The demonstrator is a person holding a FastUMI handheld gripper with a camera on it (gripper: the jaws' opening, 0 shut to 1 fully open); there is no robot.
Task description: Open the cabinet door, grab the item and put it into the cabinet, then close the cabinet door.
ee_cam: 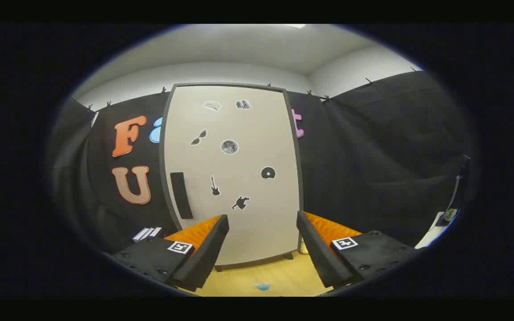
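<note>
A tall pale cabinet (232, 174) with a dark frame stands upright on the wooden tabletop (279, 276), its door shut. The door carries several small stickers and a dark vertical handle (181, 195) near its left edge. My gripper (262, 225) is open, its fingers spread wide with nothing between them, held a short way in front of the door's lower part. A small blue item (262, 286) lies on the table between the fingers, close below them. A small pale object (303, 247) peeks out by the cabinet's lower right corner.
Black cloth walls enclose the booth on both sides of the cabinet. Some white flat things (146, 233) lie left of the cabinet's foot, behind the left finger. At the far right a white edge (433, 234) with a small object on it shows.
</note>
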